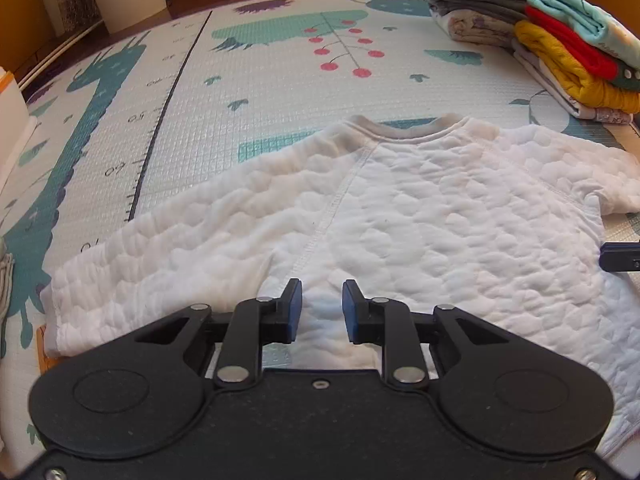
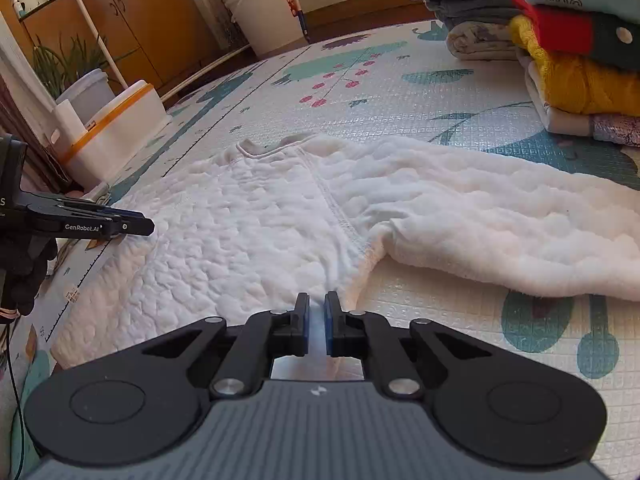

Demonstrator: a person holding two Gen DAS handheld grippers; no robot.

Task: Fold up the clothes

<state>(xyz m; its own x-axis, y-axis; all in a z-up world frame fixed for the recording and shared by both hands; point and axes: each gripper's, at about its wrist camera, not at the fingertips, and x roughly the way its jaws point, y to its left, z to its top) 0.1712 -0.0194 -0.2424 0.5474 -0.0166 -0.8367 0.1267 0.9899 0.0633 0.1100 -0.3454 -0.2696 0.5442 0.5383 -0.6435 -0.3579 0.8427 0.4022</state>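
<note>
White quilted top [image 1: 420, 216], spread flat on play mat [image 1: 280, 92], collar away, sleeves sideways; left tool [image 1: 322, 308] apart over hem, right tool [image 2: 317, 322] nearly together, seemingly pinching hem.

Home floor: play mat [image 1: 280, 80]; potted plants [image 2: 60, 64]

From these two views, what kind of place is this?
Probably a room at home: a children's play mat on the floor, piles of folded clothes, and wooden cupboards with potted plants.
</note>
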